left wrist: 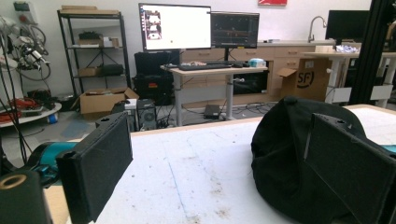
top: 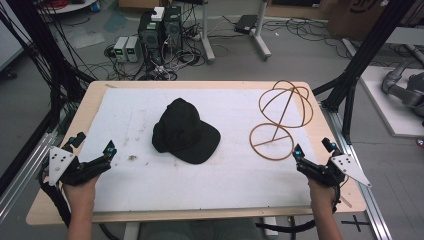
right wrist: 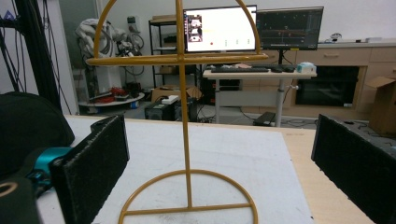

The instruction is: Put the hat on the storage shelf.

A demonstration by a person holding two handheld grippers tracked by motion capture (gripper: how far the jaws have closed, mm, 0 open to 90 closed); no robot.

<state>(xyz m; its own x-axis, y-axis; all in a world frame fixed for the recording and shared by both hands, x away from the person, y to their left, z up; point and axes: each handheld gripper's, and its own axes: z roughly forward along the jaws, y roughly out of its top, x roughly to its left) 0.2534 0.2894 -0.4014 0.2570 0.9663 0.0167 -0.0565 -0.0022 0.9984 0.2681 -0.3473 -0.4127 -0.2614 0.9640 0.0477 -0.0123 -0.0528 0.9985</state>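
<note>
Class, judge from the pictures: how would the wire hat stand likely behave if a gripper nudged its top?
The wire hat stand looks light: thin rod throughout. Its single upright carries a wide globe above a flat ring base, so a high push would probably tip or slide it. It seems stiff, not floppy.

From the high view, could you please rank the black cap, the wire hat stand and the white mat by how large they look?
1. White mat, by far the largest.
2. Black cap and wire hat stand: they look about alike, so I would not rank them.
</note>
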